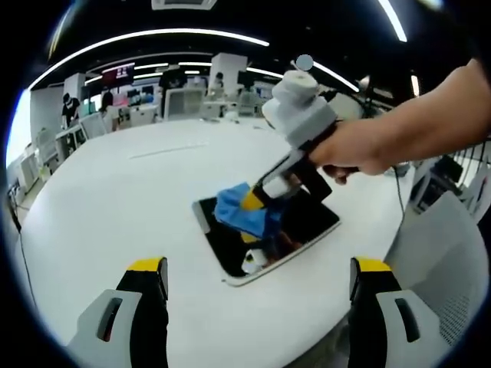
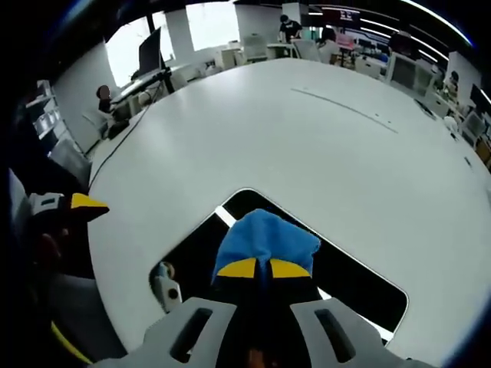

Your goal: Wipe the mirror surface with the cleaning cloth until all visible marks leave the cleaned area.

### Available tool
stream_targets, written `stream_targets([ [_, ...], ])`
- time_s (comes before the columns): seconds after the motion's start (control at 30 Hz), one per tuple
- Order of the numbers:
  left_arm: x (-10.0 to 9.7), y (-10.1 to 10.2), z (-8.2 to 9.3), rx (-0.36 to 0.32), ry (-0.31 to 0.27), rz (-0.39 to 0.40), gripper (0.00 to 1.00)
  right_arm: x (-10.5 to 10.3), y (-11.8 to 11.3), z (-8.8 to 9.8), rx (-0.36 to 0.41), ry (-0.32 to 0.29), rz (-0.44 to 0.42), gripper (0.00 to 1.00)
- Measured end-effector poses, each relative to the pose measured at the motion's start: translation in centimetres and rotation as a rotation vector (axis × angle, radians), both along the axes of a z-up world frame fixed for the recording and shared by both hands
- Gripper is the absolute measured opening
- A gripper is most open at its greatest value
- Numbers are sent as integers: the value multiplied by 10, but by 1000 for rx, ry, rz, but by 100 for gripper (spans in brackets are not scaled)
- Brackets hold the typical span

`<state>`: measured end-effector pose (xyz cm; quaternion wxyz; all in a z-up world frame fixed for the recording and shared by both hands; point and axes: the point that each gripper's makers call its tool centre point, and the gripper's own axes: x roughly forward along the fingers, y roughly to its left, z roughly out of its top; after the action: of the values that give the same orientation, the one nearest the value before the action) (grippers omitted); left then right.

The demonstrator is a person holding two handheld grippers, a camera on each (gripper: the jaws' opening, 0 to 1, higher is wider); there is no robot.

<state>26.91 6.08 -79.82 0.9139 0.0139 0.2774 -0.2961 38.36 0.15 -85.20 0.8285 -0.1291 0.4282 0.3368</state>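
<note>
left gripper (image 1: 257, 280) hovering near table edge, jaws spread apart, gripping nothing. right gripper (image 2: 256, 268) clamping crumpled blue cleaning cloth (image 2: 265, 235), pressing it onto dark rectangular mirror (image 1: 307, 222) lying flat on round white table (image 1: 138, 192). person's hand (image 1: 353, 149) holding right gripper.

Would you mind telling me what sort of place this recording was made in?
Most likely a large open-plan office or lab. Beyond the round white table stand rows of desks with monitors, long ceiling strip lights run overhead, and people sit at workstations near the windows.
</note>
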Motion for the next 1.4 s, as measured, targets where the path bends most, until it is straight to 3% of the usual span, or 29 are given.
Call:
stream_targets([
  [0.53,0,1,4,-1,-9,6,99,-34,3,1,10,-3,24,0],
  [1.4,0,1,5,-12,-10,10,99,-70,6,0,41,12,41,0],
])
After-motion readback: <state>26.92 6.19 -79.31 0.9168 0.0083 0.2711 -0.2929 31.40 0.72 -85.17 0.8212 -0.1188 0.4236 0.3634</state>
